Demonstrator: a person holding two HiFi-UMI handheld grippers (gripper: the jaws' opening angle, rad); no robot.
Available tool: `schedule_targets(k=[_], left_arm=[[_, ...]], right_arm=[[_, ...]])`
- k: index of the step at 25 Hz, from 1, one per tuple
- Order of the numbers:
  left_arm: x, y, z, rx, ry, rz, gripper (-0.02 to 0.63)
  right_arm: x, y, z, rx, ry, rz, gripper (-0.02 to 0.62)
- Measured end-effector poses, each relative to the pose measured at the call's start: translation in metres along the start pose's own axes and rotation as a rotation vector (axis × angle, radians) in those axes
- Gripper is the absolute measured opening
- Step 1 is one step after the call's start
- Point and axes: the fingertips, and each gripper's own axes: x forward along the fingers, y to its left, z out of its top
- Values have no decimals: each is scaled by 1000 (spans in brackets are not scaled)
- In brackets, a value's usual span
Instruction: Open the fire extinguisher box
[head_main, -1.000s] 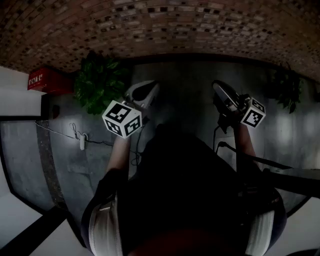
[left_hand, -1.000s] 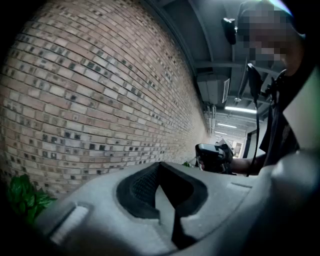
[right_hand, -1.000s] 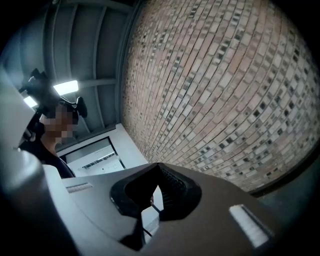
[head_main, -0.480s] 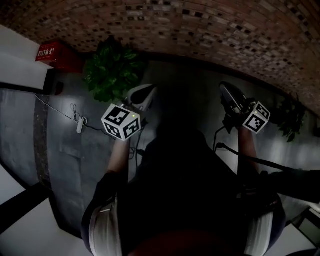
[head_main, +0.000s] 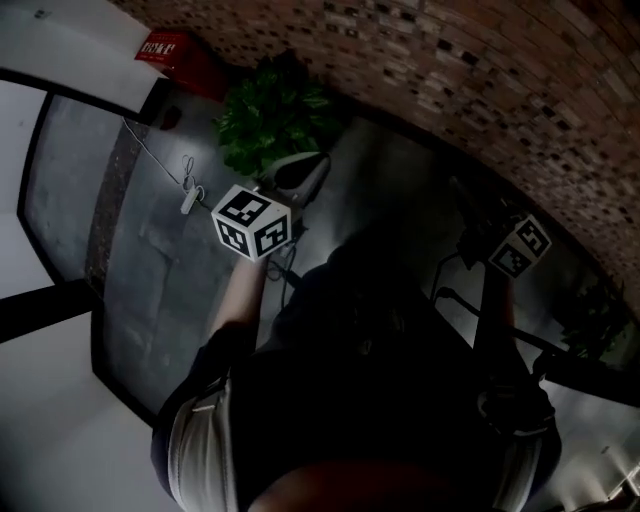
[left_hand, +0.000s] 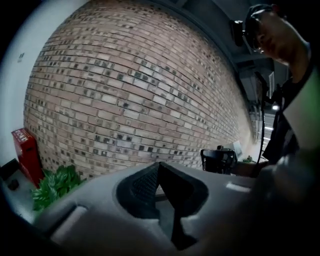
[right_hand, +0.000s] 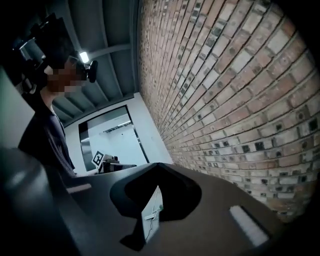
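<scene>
The brick wall (head_main: 480, 90) takes up the widest part of what you see, curving across the top of the head view. Below it lies a grey polished floor (head_main: 150, 290). A white wall (head_main: 60, 35) meets the brick at the far left.

The fire extinguisher box (head_main: 175, 55) stands in that corner on the floor, well apart from both of your tools. In the left gripper view the fire extinguisher box (left_hand: 25, 155) is upright, its long axis vertical, with white lettering near its top. It is too small to tell which way its door faces, and nothing of its inside shows.

Just beside it, toward you, stands a green leafy plant (head_main: 270, 115). A white power strip (head_main: 190, 197) lies on the floor left of the plant, with a thin cable running from it toward the corner.

Your left gripper (head_main: 318, 162) points toward the brick wall with the plant just ahead of it, its jaws together on nothing. Your right gripper (head_main: 462, 192) points at the brick wall too, jaw tips meeting, empty.
</scene>
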Motion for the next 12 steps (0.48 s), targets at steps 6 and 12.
schedule_targets(k=[6, 12], left_arm=[[11, 0, 9, 2, 6, 118, 0], [1, 7, 0, -15, 39, 232, 0]], right_arm=[[12, -35, 1, 16, 52, 128, -2], [39, -36, -7, -2, 104, 251, -2]])
